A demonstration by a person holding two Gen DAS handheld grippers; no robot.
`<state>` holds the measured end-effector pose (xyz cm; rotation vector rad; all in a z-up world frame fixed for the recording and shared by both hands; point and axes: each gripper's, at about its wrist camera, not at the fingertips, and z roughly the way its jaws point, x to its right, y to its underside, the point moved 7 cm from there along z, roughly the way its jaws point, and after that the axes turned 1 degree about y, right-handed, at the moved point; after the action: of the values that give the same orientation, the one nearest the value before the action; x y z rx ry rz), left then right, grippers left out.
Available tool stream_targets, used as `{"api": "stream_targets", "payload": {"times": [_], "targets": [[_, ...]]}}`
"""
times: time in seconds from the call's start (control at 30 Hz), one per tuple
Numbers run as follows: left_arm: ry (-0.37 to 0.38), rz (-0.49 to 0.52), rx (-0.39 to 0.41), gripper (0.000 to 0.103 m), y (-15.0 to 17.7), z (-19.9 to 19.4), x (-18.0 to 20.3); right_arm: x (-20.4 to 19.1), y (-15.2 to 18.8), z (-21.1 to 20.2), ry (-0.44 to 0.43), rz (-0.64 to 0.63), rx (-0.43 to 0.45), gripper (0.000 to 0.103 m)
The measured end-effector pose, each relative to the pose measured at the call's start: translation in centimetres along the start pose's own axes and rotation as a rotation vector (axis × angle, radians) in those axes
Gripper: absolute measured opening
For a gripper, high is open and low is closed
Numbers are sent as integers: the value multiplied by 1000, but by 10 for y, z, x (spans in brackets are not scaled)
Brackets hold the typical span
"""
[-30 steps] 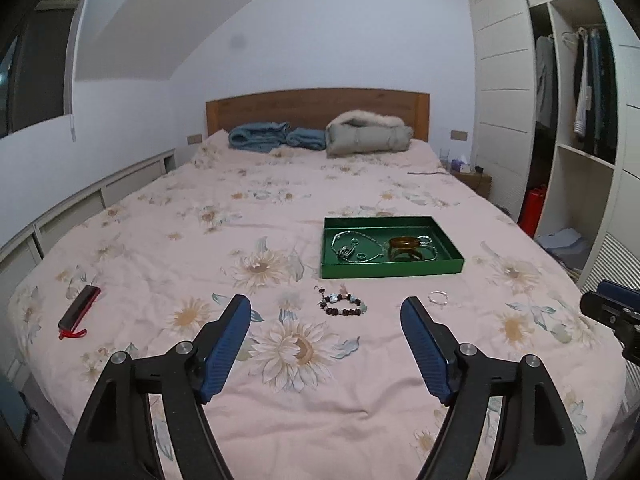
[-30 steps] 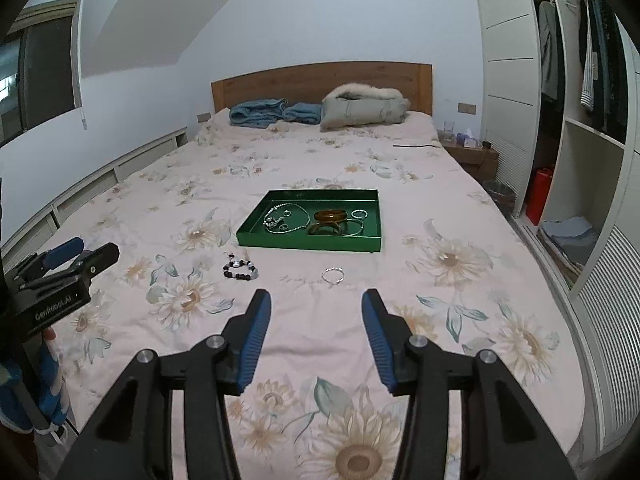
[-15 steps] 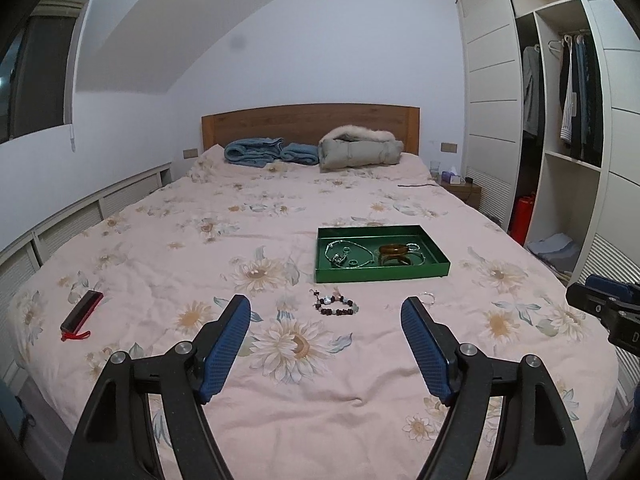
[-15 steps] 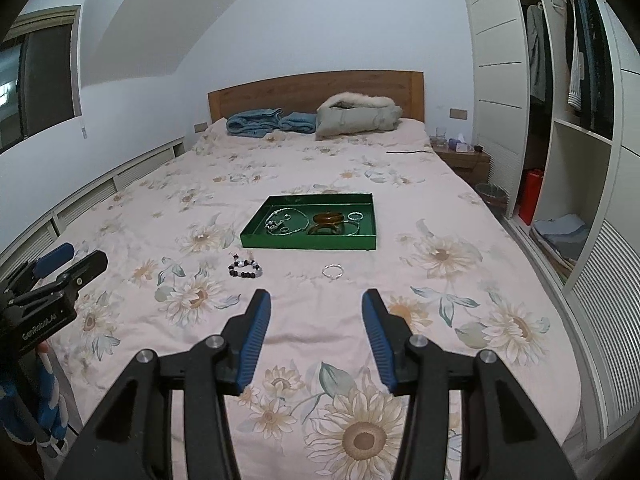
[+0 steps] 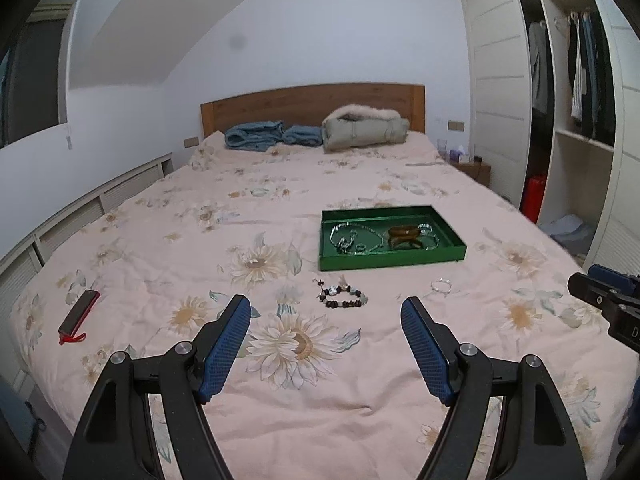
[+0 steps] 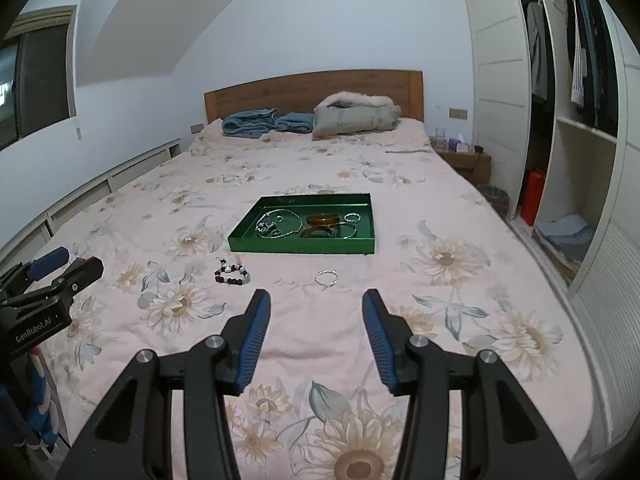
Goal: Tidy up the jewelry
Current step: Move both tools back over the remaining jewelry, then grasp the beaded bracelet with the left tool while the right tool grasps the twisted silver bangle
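Observation:
A green tray [image 5: 384,262] [image 6: 300,245] lies mid-bed on the floral bedspread and holds silver chains, rings and amber bangles [image 5: 404,236] [image 6: 322,221]. In front of it, loose on the cover, lie a dark beaded bracelet [image 5: 342,297] [image 6: 233,274] and a thin silver bangle [image 5: 441,285] [image 6: 327,278]. My left gripper [image 5: 326,310] hovers open short of the bracelet, nothing between its blue pads. My right gripper [image 6: 316,304] is open and empty, just short of the silver bangle. Each gripper shows at the edge of the other's view.
A black case with a red strap [image 5: 78,316] lies near the bed's left edge. Folded blue clothes [image 5: 256,136] and a grey fur-trimmed coat [image 5: 364,128] sit by the headboard. A nightstand [image 6: 464,160] and an open wardrobe [image 6: 568,120] stand on the right.
Both views pulled back and up from the bed half a second ago, then came forward and down again to about where they began. Both grippers kept the same opening.

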<state>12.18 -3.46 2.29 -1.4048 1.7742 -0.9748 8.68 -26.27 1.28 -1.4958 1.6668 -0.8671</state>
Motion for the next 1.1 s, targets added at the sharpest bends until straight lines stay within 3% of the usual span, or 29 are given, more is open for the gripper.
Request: {"api": "stream_targets", "payload": {"times": [0.3,0.53,0.73,1.1], "targets": [[35,-6,-104,77,11,72,1,14,4,64,-18,31,-64,49],[69,-52,-206,77,28,147,-18,25,11,134,-22,15,-142,52],[120,-21,-287,77,40,208,-5,25,24,207,-40,-12,-225,52],[91,30,-360,79,50,278,21,23,34,282,-65,-45,-300,54]]}}
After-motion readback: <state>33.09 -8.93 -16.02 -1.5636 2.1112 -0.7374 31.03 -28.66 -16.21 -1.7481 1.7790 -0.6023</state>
